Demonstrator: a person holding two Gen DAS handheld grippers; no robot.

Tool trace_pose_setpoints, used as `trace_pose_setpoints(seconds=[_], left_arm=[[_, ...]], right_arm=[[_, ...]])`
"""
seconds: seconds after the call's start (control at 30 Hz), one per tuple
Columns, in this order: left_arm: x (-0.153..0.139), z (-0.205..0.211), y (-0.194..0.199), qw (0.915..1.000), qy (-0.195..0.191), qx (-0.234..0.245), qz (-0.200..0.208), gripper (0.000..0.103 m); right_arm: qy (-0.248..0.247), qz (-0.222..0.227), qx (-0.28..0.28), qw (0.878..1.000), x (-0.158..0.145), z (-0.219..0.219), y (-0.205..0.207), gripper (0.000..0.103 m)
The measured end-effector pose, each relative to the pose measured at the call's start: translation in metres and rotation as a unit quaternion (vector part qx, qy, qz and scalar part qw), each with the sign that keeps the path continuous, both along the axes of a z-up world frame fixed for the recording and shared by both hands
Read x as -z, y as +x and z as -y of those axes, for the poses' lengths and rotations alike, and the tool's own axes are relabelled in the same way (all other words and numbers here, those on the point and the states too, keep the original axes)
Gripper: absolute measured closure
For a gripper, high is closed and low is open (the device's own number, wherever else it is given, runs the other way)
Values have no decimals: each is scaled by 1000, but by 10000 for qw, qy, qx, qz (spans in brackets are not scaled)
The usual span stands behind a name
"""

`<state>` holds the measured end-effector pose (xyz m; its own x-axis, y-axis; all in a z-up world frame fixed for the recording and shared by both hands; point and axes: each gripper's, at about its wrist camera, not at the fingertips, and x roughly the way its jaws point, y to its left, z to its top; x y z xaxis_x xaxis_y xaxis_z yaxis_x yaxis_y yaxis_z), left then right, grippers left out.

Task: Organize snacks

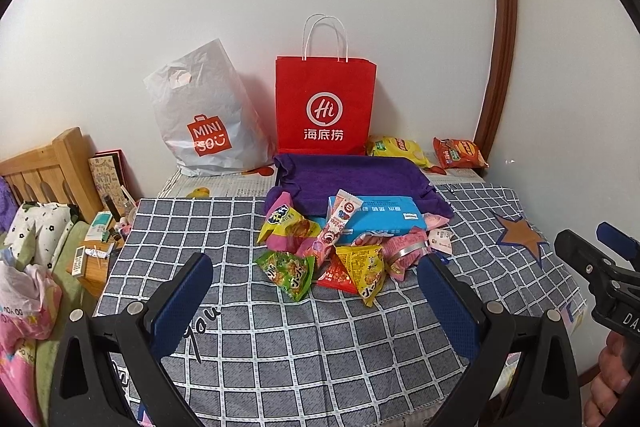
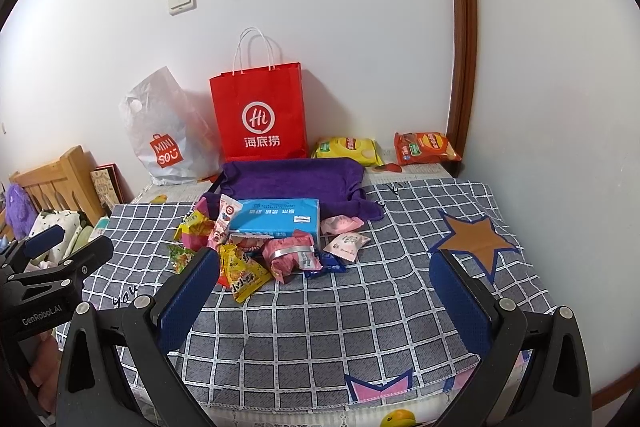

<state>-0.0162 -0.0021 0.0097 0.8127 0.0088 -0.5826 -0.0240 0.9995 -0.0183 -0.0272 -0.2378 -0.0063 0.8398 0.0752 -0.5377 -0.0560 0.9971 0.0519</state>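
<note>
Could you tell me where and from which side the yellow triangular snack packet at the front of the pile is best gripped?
Grip the yellow triangular packet by its flat crimped tip, which juts toward the camera onto bare checked cloth. Coming from the front seems best, probably with the right hand-held gripper, open and nearest; other snacks crowd behind it.

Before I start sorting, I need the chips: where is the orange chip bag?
The orange chip bag lies at the table's far right corner against the wall, beside the brown door frame, right of the yellow chip bag.
</note>
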Motion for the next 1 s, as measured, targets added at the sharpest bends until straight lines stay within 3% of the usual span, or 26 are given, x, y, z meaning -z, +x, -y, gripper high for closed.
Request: trace_pose_setpoints(seconds=[0.5,0.73,1.0], left_arm=[[8,-2,10,9999,-17,87,-50,1],[26,-7,44,9995,60,70,-296,1],[60,-23,90,9973,139,-130,-707,1]], right_arm=[[-17,28,8,10000,4,2,10,0],[-3,-186,-73,9998,18,9,37,0],[5,-511,-105,9986,56,26,83,0]])
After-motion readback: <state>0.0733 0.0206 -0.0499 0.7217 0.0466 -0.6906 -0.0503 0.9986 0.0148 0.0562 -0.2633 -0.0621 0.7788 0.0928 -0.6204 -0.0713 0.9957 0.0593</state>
